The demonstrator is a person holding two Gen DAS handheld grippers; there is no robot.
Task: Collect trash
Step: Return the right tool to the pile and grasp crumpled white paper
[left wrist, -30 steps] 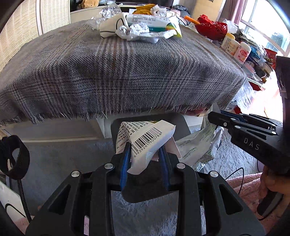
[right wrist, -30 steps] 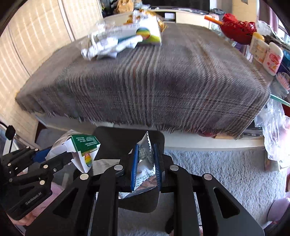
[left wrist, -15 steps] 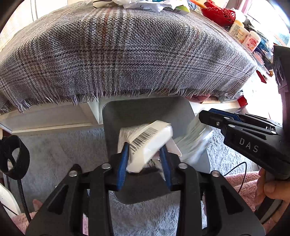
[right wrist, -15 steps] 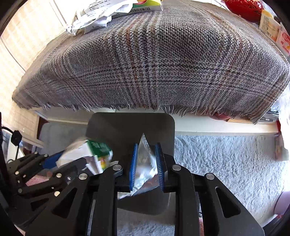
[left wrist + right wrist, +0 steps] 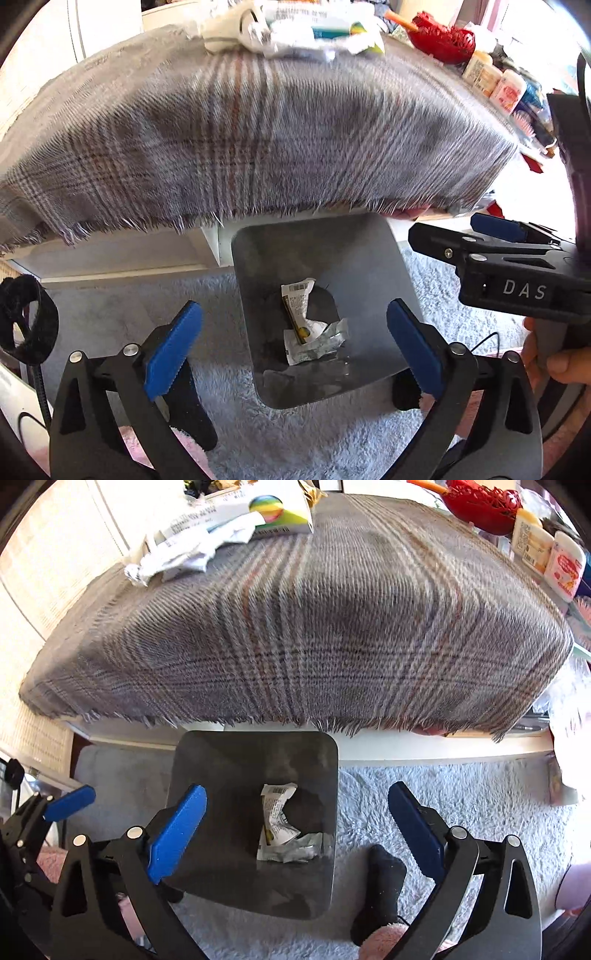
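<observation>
- Down at 6 o'clock, the left gripper (image 5: 293, 347) and the right gripper (image 5: 297, 830) both have jaws opening wide, nothing between them.
- Just past them at 12, the grey bin (image 5: 258, 258) sits on the carpet, with the crumpled carton (image 5: 301, 314) and foil wrapper (image 5: 330, 338) lying on its bottom.
- Further out at 12, the plaid-covered table (image 5: 295, 627) holds a pile of trash (image 5: 221, 524) at its far edge.

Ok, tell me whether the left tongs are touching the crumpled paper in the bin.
Apart. The left wrist view shows the left tongs opening, empty, above the crumpled paper lying at the bottom of the bin.
</observation>
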